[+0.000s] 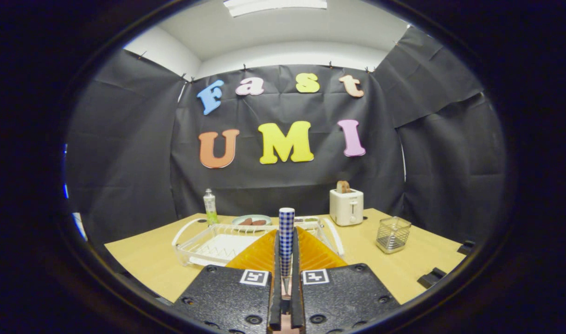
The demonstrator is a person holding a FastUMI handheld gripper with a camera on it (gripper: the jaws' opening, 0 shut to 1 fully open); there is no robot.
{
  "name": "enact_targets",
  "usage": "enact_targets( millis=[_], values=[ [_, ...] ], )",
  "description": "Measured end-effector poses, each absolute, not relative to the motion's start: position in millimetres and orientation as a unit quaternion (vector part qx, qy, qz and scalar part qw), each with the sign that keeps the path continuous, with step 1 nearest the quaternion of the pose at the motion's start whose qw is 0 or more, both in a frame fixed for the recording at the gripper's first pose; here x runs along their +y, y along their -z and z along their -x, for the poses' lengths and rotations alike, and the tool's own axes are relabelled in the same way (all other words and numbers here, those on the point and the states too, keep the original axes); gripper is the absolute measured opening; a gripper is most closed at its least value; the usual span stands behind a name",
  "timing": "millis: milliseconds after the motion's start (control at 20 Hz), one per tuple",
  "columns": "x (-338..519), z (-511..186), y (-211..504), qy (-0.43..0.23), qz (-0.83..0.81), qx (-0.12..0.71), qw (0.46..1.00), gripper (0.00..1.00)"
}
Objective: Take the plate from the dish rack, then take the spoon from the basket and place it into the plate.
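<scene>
Blue-checked spoon (286, 236) upright, pinched in level claw (286, 273).

Staged kitchen booth: black cloth walls, wooden table (403, 271) with toaster (346, 207), dish rack (208, 243), basket (393, 234).

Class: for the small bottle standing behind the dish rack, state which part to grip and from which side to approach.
Grip the bottle around its slim mid-body, coming in level from the left of the dish rack: it stands upright and narrow. First free the gripper, now shut on the checked handle.
</scene>
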State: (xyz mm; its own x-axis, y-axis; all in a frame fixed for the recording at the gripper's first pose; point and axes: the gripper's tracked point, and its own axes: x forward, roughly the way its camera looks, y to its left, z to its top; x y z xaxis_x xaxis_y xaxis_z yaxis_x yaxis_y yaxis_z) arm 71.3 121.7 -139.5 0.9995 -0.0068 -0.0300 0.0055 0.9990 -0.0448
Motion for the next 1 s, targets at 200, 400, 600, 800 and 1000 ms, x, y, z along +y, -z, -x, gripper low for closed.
enact_targets(
  millis=[200,400,600,800,1000],
  values=[
    [137.2,-70.4,162.3,-0.001,0.035,0.022,0.999,0.14],
    [136.8,-63.6,170.5,-0.006,0.017,0.016,1.000,0.16],
    [122.1,-66.0,170.1,0.005,0.009,0.017,1.000,0.19],
    [109.4,-68.2,170.2,0.015,0.005,0.023,1.000,0.21],
    [97.2,-60.5,163.1,0.023,0.017,0.015,0.999,0.21]
  ],
)
